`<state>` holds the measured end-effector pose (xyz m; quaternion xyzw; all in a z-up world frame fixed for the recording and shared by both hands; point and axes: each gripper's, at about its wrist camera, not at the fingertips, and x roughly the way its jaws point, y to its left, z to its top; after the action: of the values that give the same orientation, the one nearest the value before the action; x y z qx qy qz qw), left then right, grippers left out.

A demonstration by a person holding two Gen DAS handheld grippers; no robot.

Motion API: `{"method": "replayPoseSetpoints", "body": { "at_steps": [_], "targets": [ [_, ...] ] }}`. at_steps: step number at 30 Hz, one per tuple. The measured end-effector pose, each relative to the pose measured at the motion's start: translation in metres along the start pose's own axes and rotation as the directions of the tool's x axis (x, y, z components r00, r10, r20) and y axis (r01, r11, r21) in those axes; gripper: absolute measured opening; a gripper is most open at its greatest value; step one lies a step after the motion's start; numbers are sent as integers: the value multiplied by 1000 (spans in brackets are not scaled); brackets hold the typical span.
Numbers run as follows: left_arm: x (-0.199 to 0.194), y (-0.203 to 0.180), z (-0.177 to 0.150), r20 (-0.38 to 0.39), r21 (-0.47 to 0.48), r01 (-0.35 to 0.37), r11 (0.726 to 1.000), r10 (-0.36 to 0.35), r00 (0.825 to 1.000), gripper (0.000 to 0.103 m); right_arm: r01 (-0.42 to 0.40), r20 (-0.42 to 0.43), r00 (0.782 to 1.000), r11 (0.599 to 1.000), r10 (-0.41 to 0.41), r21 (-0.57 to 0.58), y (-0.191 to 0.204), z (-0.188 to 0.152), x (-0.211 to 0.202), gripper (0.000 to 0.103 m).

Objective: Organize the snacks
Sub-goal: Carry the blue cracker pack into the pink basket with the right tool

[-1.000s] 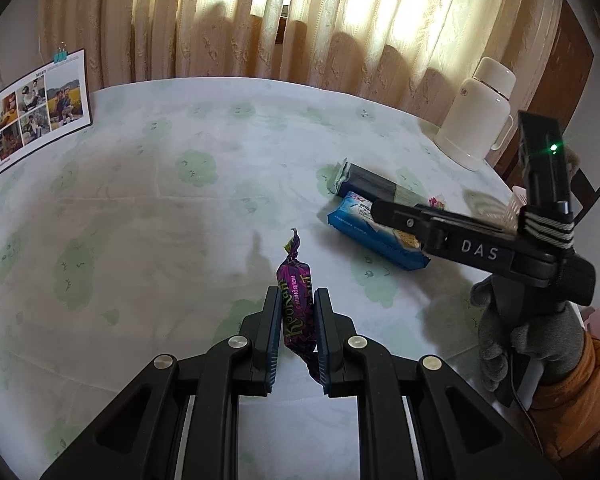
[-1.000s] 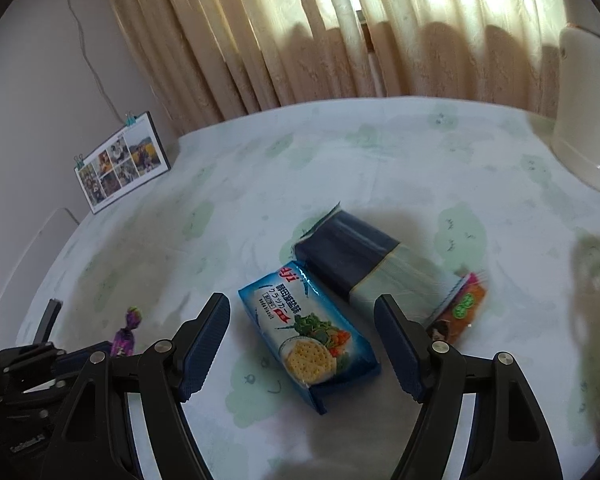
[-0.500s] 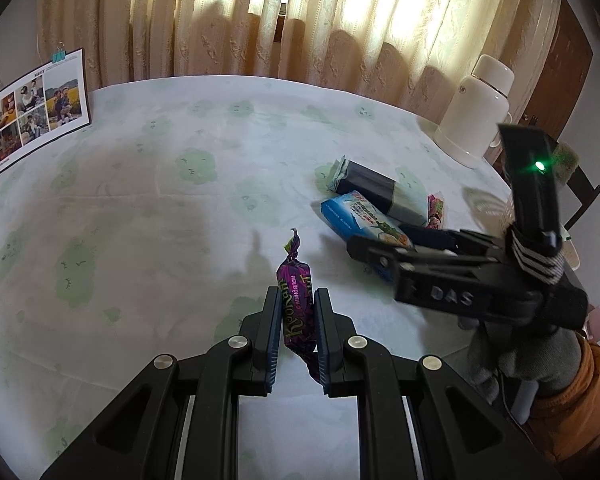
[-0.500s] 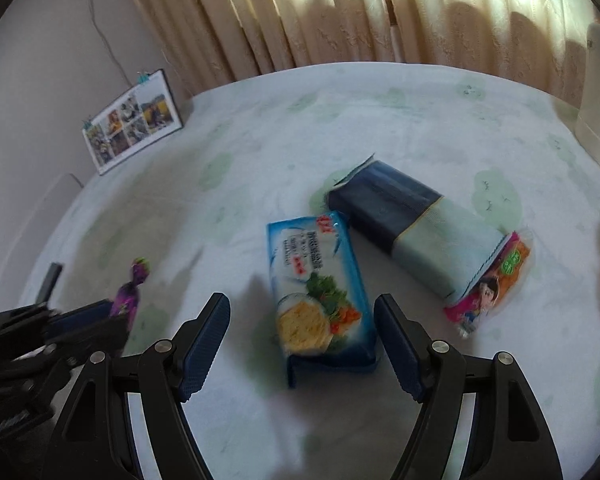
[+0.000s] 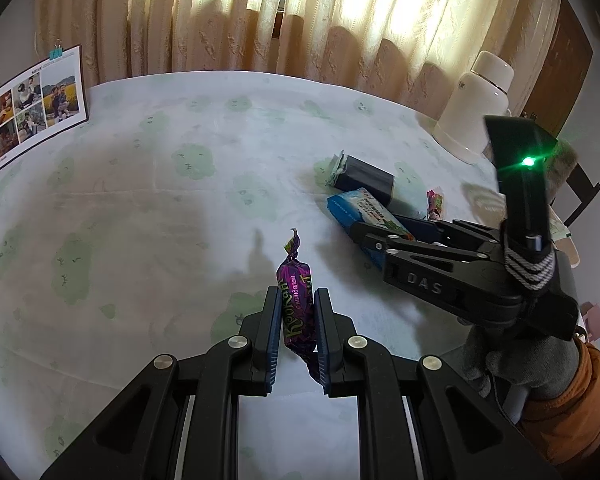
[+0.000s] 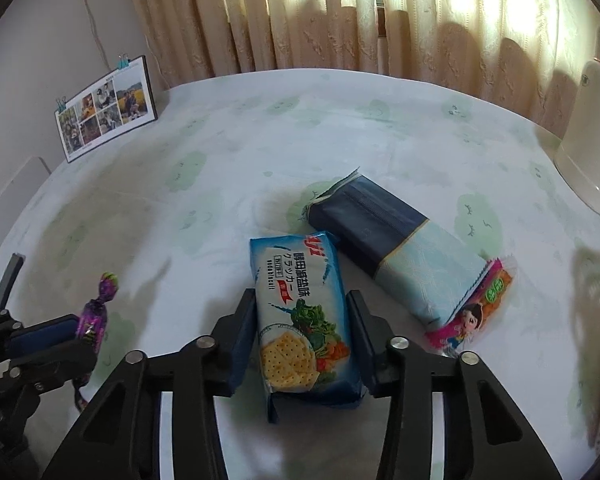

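Since a second ago, the right tool (image 6: 302, 336) has come down over the blue cracker pack (image 6: 300, 312) and its jaws have just been closing, so that the pack, earlier lying free between wide-set fingers, now sits pinched between the two pads with its long sides against them. The left tool (image 5: 296, 324) has not shifted and holds the purple candy (image 5: 296, 304) upright, jaws narrow on the wrapper, its twisted end pointing up and away.

Four snacks are in view: one purple candy, one blue cracker pack, one dark blue and pale blue pack (image 6: 392, 240), and one small pink and orange packet (image 6: 476, 308). There are two tools, one white jug (image 5: 476, 108) at the far right, and one photo sheet (image 5: 24, 108) propped at the far left.

The table (image 5: 160, 200), under a pale cloth with green blotches, is bare across its left and far parts, leaving wide room there. Its round edge curves along the curtain (image 5: 340, 20) at the far side. The three packets cluster right of centre; the dark pack lies just beyond the cracker pack, touching or nearly touching its far corner, with the pink packet at its right end. The candy hangs near and to the left of that cluster, well apart from it.
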<state>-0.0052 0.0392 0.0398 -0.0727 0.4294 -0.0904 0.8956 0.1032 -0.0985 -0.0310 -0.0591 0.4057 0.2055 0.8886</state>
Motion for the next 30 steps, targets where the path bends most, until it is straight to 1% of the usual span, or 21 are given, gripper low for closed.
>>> {"method": "replayPoseSetpoints", "body": {
  "at_steps": [4, 11, 17, 21, 27, 30],
  "targets": [
    [1, 1, 1, -2, -1, 2, 1000, -2, 1000, 14, -22, 40, 999, 999, 20, 37, -4, -6, -15, 44],
    [5, -4, -3, -15, 15, 2, 1000, -2, 1000, 14, -19, 149, 989, 995, 5, 98, -15, -11, -56, 44],
    [6, -4, -3, -15, 19, 8, 1000, -8, 1000, 14, 12, 220, 974, 985, -50, 171, -36, -18, -88, 44],
    [7, -5, -3, -17, 23, 15, 1000, -14, 1000, 14, 43, 265, 959, 976, -100, 215, -53, -21, -113, 44],
    [6, -8, -4, -10, 31, 29, 999, -28, 1000, 14, 100, 303, 935, 957, -183, 271, -80, -30, -147, 44],
    [5, -9, -4, -7, 35, 30, 999, -30, 1000, 14, 130, 313, 921, 941, -231, 312, -97, -36, -162, 44]
  ]
}}
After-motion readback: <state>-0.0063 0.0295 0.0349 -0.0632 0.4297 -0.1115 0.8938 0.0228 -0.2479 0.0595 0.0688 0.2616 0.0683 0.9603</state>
